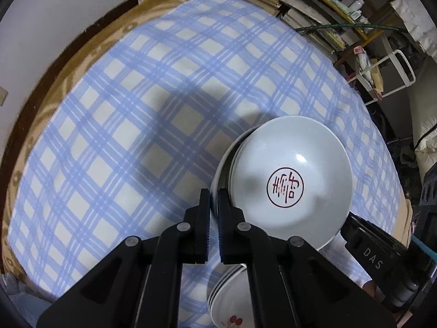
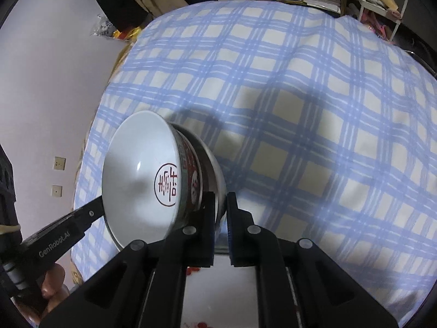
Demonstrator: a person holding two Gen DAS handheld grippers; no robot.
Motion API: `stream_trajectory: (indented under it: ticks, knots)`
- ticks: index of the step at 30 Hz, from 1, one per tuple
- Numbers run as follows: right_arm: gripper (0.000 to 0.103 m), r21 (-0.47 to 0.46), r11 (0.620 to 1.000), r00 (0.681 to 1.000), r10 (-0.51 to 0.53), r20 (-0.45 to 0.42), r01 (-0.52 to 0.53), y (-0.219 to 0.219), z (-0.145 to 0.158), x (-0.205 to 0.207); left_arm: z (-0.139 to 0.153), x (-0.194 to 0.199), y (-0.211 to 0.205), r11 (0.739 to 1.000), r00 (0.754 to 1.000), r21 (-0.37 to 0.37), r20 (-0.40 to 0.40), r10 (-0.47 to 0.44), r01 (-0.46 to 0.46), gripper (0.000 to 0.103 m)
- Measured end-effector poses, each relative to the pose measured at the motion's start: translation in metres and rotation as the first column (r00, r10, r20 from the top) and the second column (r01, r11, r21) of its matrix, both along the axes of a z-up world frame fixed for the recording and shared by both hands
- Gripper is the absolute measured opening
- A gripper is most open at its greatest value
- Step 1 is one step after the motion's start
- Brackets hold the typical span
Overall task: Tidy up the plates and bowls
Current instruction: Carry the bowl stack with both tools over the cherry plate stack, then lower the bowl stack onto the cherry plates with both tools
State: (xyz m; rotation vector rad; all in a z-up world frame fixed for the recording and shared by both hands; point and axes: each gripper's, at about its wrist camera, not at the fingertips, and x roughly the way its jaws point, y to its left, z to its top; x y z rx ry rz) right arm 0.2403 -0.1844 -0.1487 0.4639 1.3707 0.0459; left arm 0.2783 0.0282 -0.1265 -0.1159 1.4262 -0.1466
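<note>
A nested stack of white bowls (image 1: 289, 175), the inner one with a red round emblem, is held tilted above the checked cloth. My left gripper (image 1: 214, 199) is shut on the rim of the stack's outer bowl at its left side. My right gripper (image 2: 220, 202) is shut on the rim of the outer bowl (image 2: 218, 175) at the stack's other side; the emblem bowl (image 2: 139, 175) shows to its left. A stack of white plates (image 1: 229, 300) with a red cherry print lies under the left gripper; it also shows in the right wrist view (image 2: 221, 292).
A blue and white checked cloth (image 1: 153, 114) covers the round table, with a brown cover at its edge (image 1: 49, 93). Shelves of books (image 1: 308, 8) and a white rack (image 1: 393, 73) stand behind. A pale wall with sockets (image 2: 58, 164) is at left.
</note>
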Motion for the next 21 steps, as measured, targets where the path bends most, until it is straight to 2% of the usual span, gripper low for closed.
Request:
stream_trajectory:
  ticks: [6,12,16,21]
  knots:
    - [0.011,0.004,1.000,0.998,0.014,0.067,-0.014,-0.007,0.043,-0.016,0.043,-0.022,-0.003,1.000,0.998,-0.020,0.057,-0.009,0.010,0.003]
    - [0.011,-0.020,1.000,0.995,0.025,0.095,-0.023,-0.012,0.069,-0.052,0.063,-0.059,-0.009,0.998,0.996,-0.058,0.095,0.001,0.005,0.003]
    - [0.011,-0.022,1.000,0.995,0.021,0.094,-0.019,-0.019,0.070,-0.082,0.058,-0.087,-0.019,0.999,0.995,-0.038,0.097,-0.016,0.020,0.002]
    - [0.011,-0.035,0.999,0.997,0.008,0.082,-0.005,-0.024,0.050,-0.116,0.031,-0.118,-0.023,0.999,0.997,-0.047,0.075,-0.020,0.023,0.002]
